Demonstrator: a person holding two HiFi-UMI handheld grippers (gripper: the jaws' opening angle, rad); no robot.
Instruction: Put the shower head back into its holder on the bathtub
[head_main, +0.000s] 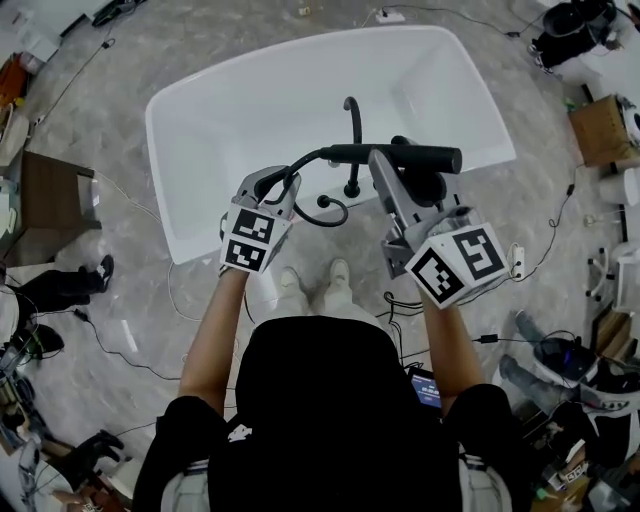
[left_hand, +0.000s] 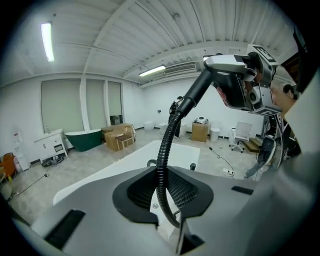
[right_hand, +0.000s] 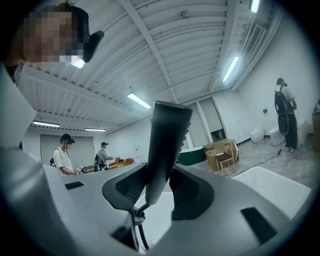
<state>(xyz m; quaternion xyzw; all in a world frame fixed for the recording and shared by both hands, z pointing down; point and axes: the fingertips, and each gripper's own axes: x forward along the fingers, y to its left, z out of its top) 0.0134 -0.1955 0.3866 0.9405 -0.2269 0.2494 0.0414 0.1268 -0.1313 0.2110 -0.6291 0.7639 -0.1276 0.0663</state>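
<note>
Black shower head (head_main: 440, 158) is lying crosswise above the white bathtub (head_main: 200, 130), with the right tongs (head_main: 400, 172) clamping on its handle. The left tongs (head_main: 285, 183) are clamping on its ribbed hose (left_hand: 161, 160).

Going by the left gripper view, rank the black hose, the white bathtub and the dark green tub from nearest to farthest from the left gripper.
1. Black hose: clamped between the jaws, centre.
2. White bathtub: just beyond and below, centre-left.
3. Dark green tub: far left, against the back wall.
</note>
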